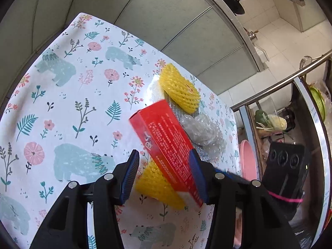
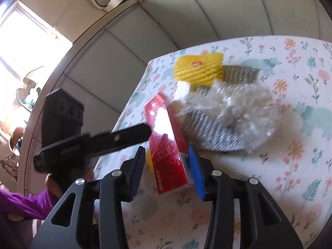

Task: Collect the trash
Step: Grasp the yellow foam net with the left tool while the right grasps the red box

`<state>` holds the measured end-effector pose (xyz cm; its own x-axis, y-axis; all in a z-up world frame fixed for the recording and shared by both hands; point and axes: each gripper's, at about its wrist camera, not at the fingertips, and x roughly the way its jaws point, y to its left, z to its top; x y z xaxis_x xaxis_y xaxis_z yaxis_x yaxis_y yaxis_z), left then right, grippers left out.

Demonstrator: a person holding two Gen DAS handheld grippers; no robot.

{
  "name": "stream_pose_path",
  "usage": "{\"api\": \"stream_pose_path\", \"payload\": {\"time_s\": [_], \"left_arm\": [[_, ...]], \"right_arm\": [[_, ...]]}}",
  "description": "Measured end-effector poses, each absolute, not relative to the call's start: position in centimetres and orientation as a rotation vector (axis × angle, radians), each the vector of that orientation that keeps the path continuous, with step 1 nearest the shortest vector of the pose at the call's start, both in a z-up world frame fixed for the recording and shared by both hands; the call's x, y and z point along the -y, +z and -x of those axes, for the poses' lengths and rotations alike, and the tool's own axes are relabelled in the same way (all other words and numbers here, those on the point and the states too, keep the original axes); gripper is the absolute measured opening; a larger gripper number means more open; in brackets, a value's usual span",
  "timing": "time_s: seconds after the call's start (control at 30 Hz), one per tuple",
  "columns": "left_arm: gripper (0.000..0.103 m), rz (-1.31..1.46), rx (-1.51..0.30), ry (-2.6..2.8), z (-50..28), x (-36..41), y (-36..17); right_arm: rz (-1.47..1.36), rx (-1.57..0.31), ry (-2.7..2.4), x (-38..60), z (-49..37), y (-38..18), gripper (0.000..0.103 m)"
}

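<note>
Two grippers are near the same red carton (image 1: 168,143), which lies tilted on the pile of trash at the edge of the table (image 1: 68,108). My left gripper (image 1: 164,176) has its fingers spread wide, one on each side of the near end of the carton; the right-side finger (image 1: 197,176) seems to touch the carton, the other stands apart, so I judge that nothing is gripped yet. My right gripper (image 2: 166,170) is also open wide around the other end of the carton (image 2: 168,145). I think the carton is tilted because it leans on the yellow foam net (image 1: 157,184) under it.

Around it lie more trash: a second yellow foam net (image 1: 179,89), a lump of bubble wrap (image 1: 204,131) and a silver padded sheet (image 2: 211,132) under the wrap.

My left view shows the lower net clearly and the pink basin (image 1: 248,159) beside the table; my right view hides most of this net behind the carton. My right view, a bit blurred, shows the left gripper's finger (image 2: 132,134) reaching to the carton from the side.
</note>
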<state>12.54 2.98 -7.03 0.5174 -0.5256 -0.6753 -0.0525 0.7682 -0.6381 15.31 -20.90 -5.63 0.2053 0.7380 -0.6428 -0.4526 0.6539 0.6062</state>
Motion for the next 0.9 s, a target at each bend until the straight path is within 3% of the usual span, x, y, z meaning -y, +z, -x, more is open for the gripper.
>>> {"api": "stream_pose_path", "payload": {"time_s": [0.47, 0.57, 0.9], "left_arm": [[0.049, 0.566, -0.963, -0.403, -10.0, -0.4, -4.3], [0.049, 0.545, -0.933, -0.377, -9.3, -1.4, -3.5], [0.049, 0.436, -0.858, -0.235, -6.4, -4.0, -2.4]], "right_arm": [[-0.034, -0.98, 0.627, 16.4, -11.7, -4.7, 0.05], [-0.02, -0.969, 0.615, 16.6, -11.2, -4.9, 0.041], [-0.115, -0.853, 0.622, 19.8, -7.4, -2.6, 0.041]]}}
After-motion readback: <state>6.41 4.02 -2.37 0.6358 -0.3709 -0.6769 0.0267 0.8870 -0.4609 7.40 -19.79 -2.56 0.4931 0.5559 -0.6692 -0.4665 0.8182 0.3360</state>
